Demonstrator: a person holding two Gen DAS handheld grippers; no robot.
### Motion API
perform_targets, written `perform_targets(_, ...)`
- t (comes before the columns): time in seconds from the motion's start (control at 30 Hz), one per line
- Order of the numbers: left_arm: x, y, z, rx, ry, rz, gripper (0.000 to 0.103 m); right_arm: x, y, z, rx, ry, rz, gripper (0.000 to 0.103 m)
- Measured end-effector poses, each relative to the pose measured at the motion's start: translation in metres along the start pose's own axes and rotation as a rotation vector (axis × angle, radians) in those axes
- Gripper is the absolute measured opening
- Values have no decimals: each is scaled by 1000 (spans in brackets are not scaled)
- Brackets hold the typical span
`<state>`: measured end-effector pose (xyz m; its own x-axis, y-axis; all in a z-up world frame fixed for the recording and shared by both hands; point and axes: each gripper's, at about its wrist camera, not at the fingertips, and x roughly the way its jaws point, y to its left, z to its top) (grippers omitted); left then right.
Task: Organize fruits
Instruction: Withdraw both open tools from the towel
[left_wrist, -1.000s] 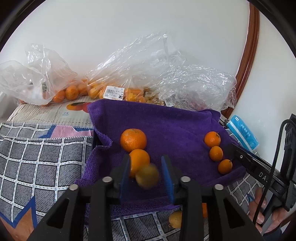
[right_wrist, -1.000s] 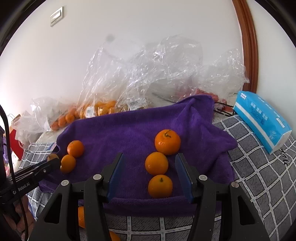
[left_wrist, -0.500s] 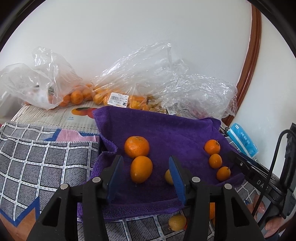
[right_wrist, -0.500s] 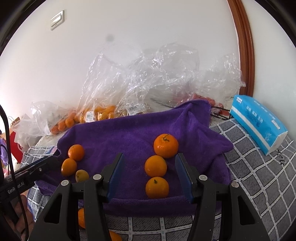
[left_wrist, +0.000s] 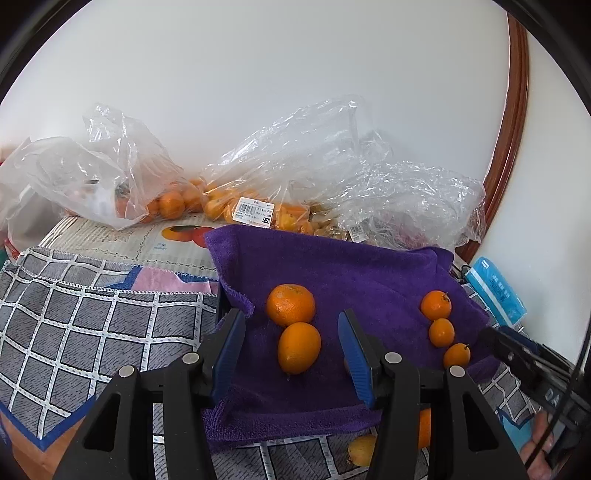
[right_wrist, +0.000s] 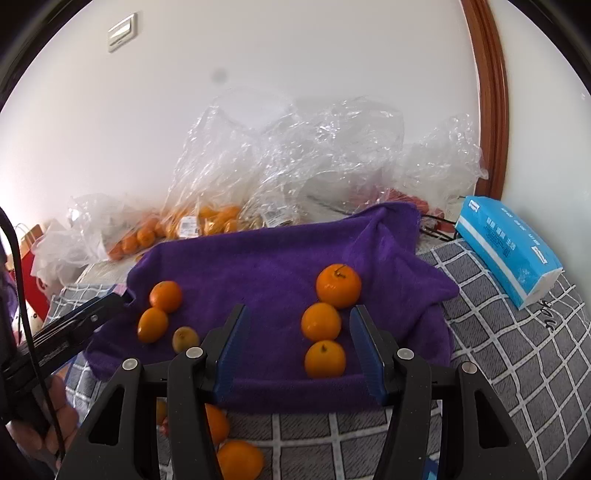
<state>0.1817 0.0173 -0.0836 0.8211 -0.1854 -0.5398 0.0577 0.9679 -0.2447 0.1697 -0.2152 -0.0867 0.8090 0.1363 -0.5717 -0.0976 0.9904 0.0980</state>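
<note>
Purple plush towel (right_wrist: 266, 258) carries round oranges (right_wrist: 320, 321); both tongs (left_wrist: 291, 345) (right_wrist: 299, 345) gape wide, empty.

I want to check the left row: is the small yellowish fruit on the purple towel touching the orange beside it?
Apart. The right wrist view shows purple towel between the yellowish fruit and the nearest orange.

My jaws stand wide apart and empty above the purple towel (right_wrist: 258, 266); three oranges (right_wrist: 320, 321) line up between them, with two oranges (right_wrist: 159, 310) and a small yellowish fruit (right_wrist: 185, 339) to the left.
</note>
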Motion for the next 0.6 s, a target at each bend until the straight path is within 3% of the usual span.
perform_targets(0.23,-4,-1,2,6,-22,3,53,-6,8,-24,-18,71,55,57)
perform_targets(0.6,-6,10,7,-51,-17,-1,53,4,12,-50,-9,159,49,60)
